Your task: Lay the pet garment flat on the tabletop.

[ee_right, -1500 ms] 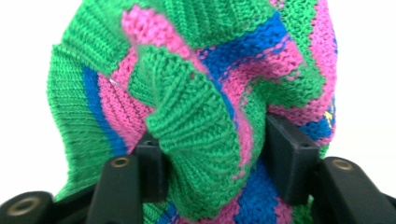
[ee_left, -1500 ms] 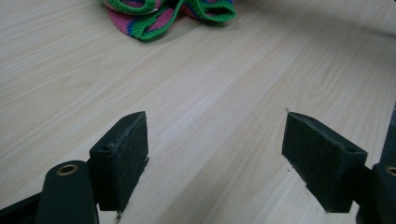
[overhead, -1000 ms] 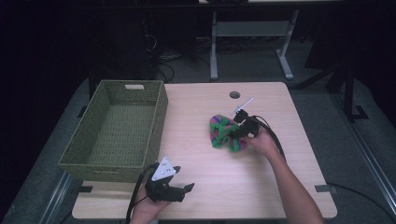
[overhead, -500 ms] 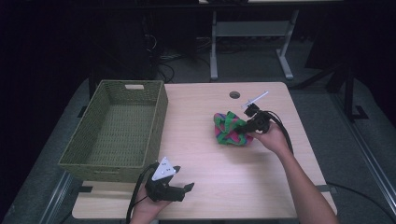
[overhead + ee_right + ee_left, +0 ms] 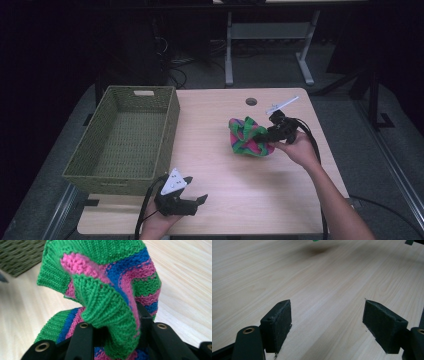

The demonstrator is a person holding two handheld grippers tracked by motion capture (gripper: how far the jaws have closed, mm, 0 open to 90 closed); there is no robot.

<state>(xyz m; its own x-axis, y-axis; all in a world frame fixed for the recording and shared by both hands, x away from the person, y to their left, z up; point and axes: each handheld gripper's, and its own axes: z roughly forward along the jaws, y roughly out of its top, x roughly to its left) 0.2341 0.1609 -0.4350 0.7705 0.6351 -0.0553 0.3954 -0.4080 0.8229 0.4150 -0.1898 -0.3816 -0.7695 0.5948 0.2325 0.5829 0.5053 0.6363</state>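
Right gripper [image 5: 267, 136] clamped on knitted cloth [image 5: 247, 137]; left gripper [image 5: 192, 197] idle.

The green, pink and blue striped cloth is pinched between the right jaws above the tabletop [image 5: 220, 120], right of the woven basket [image 5: 125, 135]. Left jaws stand wide apart with nothing between them, near the tabletop's front edge.

The right gripper [image 5: 267, 136], clamped on the striped knitted cloth [image 5: 246, 137], has lifted it off the table [image 5: 220, 210], slightly away from the basket [image 5: 125, 137].
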